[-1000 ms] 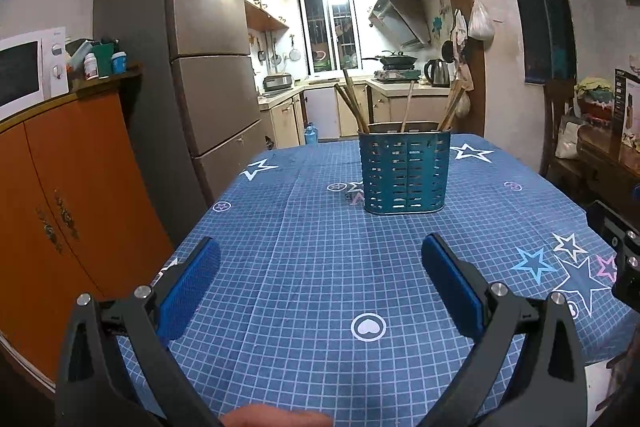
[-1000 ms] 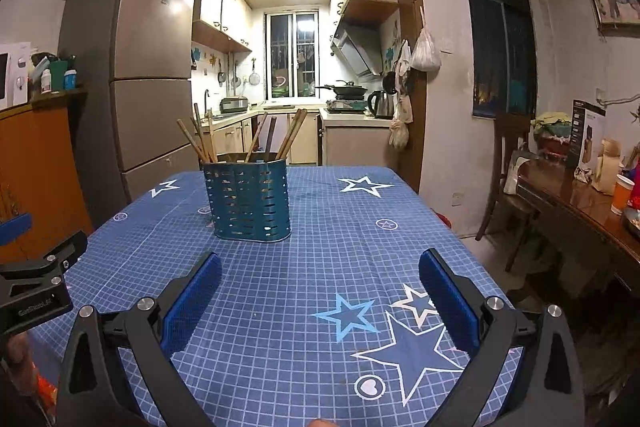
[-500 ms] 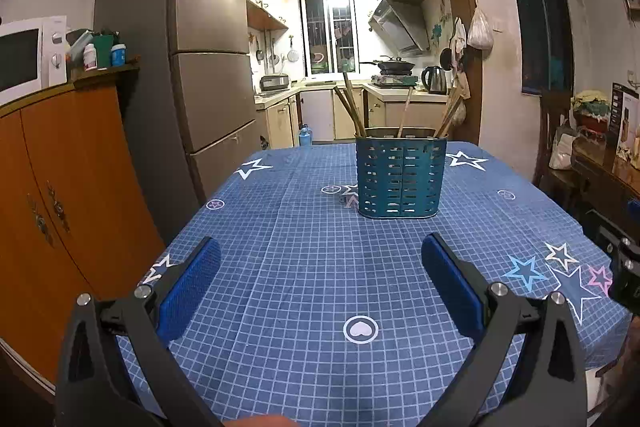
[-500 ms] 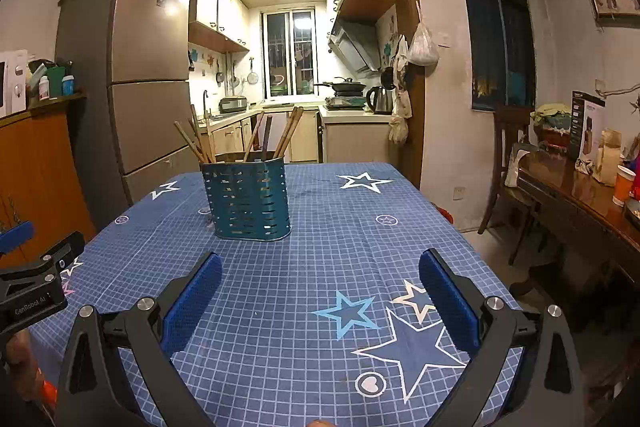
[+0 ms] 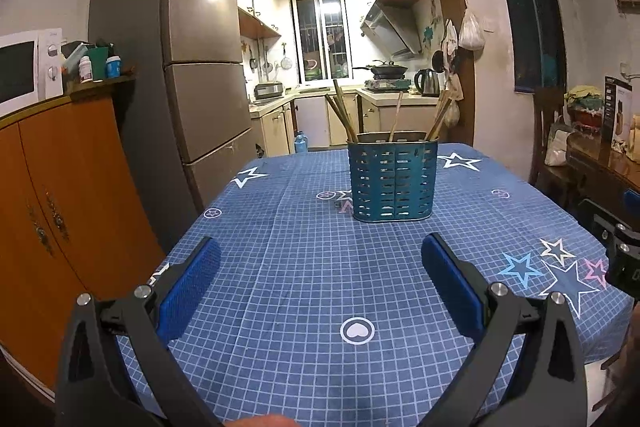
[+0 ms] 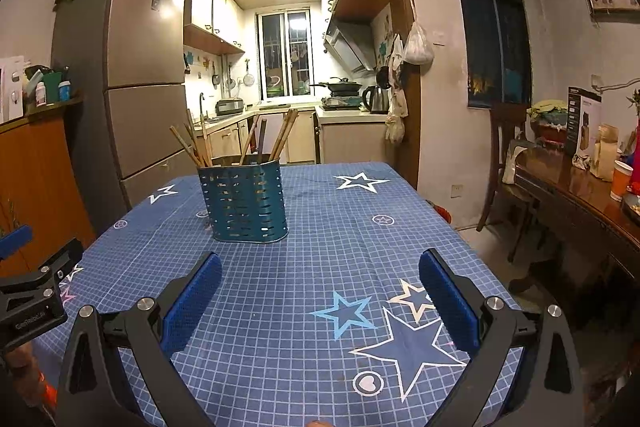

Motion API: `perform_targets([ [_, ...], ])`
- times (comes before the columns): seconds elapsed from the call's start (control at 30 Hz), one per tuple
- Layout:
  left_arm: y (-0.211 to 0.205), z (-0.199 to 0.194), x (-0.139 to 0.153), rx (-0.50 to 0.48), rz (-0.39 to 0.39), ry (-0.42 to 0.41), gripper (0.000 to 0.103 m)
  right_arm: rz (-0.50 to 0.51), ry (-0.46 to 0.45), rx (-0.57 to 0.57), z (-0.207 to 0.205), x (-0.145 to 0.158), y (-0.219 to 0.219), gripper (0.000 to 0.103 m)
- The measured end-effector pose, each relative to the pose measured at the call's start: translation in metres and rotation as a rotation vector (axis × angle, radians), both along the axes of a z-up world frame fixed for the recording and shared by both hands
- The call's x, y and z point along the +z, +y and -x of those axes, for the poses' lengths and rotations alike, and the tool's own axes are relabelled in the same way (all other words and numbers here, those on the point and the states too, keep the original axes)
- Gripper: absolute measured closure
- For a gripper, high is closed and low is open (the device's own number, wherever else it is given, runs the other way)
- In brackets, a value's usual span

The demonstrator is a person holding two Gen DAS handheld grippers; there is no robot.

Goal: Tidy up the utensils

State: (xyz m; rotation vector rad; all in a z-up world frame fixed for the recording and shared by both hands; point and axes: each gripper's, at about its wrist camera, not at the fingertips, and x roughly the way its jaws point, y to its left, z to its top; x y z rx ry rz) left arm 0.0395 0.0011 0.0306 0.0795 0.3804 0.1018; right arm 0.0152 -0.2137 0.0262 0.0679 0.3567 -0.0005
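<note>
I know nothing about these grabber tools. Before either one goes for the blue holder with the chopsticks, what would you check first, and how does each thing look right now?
1. Left gripper open and empty: ok.
2. Right gripper open and empty: ok.
3. Blue utensil holder upright on the table: ok.
4. Chopsticks standing inside the holder, leaning outward, none seen lying on the cloth: ok.
5. Path from each gripper to the holder free of objects: ok.
6. Whether the chopsticks are sorted by compartment: cannot tell, since the holder's inside is hidden.
</note>
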Motion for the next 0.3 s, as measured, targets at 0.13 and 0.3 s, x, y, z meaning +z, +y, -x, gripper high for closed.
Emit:
perform_targets([
  [0.13,-0.0012,-0.0009,0.0012,-0.018,0.013,0.016,0.006,-0.006,-0.005,-0.007,0.001,0.0026,-0.0024,0.004],
  [0.3,-0.0059,0.0015,0.0006,-0.017,-0.01,0.004,0.006,-0.01,-0.007,-0.01,0.0012,0.0041,-0.0035,0.004],
])
